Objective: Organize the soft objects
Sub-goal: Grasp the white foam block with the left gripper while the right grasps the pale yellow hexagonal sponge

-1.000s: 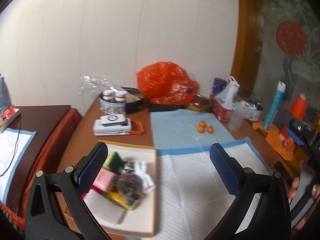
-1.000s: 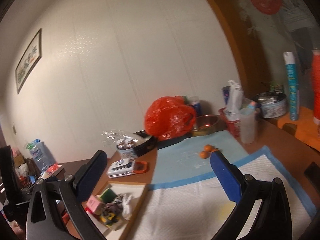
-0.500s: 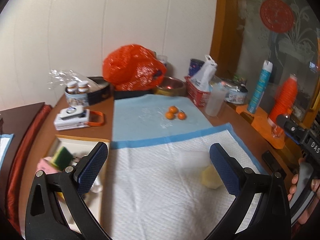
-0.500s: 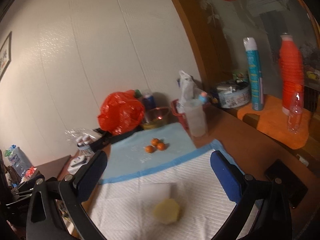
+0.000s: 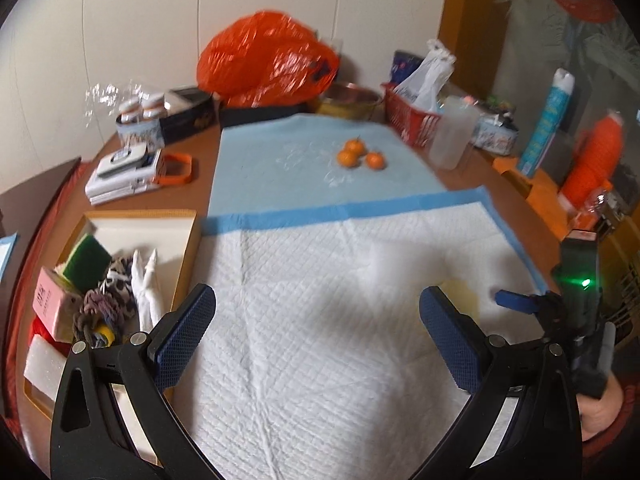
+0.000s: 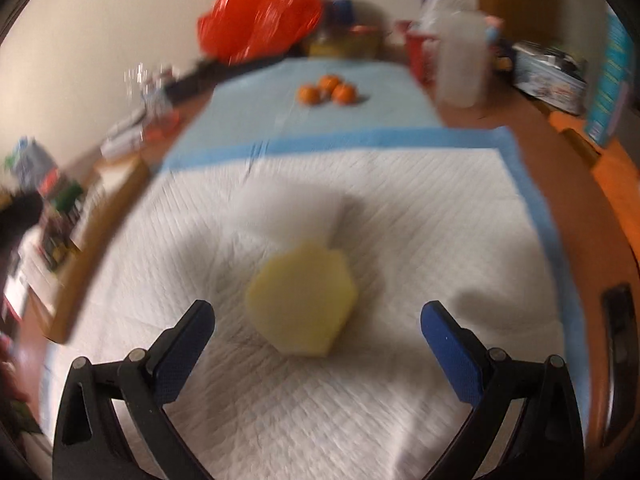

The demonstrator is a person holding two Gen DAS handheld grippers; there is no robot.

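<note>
A pale yellow sponge (image 6: 302, 298) lies on the white quilted pad (image 6: 360, 208), just ahead of my right gripper (image 6: 318, 320), which is open and empty with the sponge between and slightly beyond its fingertips. The sponge also shows in the left wrist view (image 5: 462, 294), partly behind my finger. My left gripper (image 5: 316, 320) is open and empty over the pad (image 5: 320, 280). A wooden tray (image 5: 182, 264) at the left holds a green sponge (image 5: 88, 258), a pink block (image 5: 50, 304), white cloth (image 5: 146, 284) and a knitted piece (image 5: 98, 308).
Three small oranges (image 5: 358, 154) lie on the blue pad behind. An orange plastic bag (image 5: 266, 60), tins, a red basket (image 5: 412, 120), a translucent cup (image 5: 452, 138), a spray can (image 5: 544, 120) and an orange bottle (image 5: 598, 156) crowd the back and right edges. The right gripper shows at the right (image 5: 516, 302).
Both grippers have dropped lower and tilted down toward the pad. The right gripper has come close to the yellow sponge, which now sits between its open fingers.
</note>
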